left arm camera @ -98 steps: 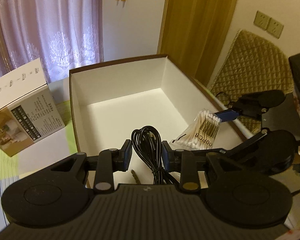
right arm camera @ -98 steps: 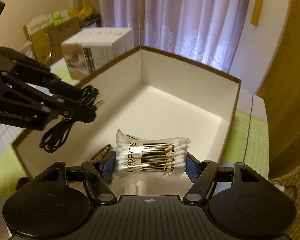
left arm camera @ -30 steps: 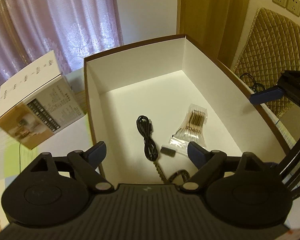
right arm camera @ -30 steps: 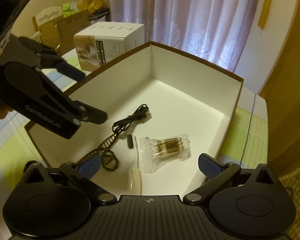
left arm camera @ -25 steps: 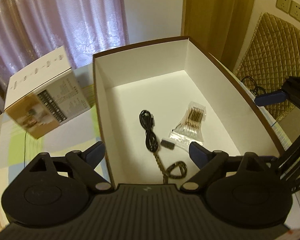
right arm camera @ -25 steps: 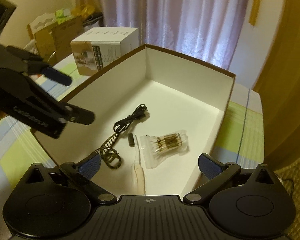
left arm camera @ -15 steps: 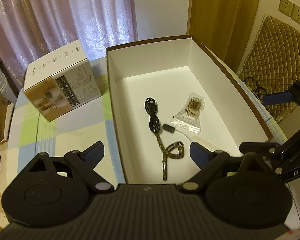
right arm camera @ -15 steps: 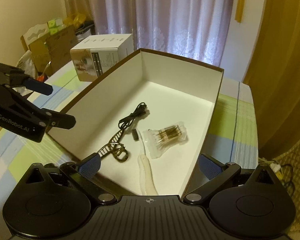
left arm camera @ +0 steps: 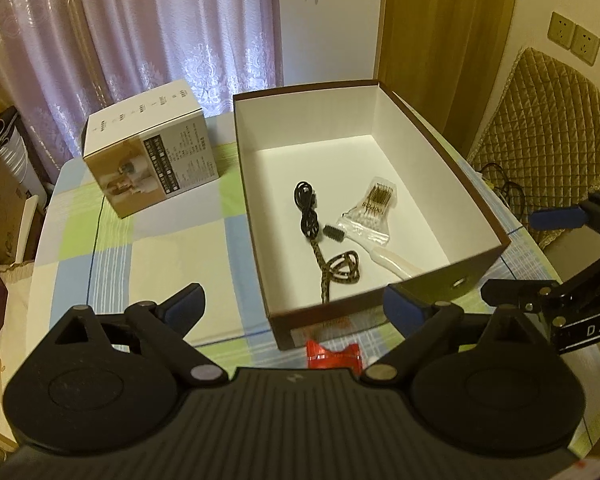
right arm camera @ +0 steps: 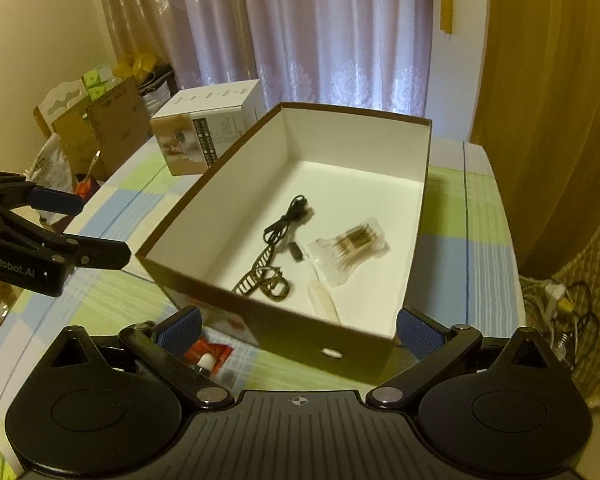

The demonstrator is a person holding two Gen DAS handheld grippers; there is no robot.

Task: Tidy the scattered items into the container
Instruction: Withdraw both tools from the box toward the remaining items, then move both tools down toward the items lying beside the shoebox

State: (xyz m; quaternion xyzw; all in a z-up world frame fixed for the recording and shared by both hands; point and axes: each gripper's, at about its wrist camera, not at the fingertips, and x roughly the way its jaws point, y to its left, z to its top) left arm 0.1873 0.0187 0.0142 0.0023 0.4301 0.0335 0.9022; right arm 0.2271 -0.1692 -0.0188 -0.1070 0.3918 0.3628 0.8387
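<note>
Both sets of jaws spread wide and gripping nothing: left gripper (left arm camera: 292, 304) and right gripper (right arm camera: 298, 326) held above the near end of the brown shoebox (left arm camera: 476, 196) on the checked bench (left arm camera: 148, 240). Inside, on the white floor: black cable (left arm camera: 306, 210), bag of cotton swabs (left arm camera: 374, 208), patterned cord (left arm camera: 338, 268), white-handled brush (left arm camera: 392, 262). Just outside the near wall, a red packet (left arm camera: 332, 354) on the bench. Beside the shoebox, a printed carton (left arm camera: 152, 152).
</note>
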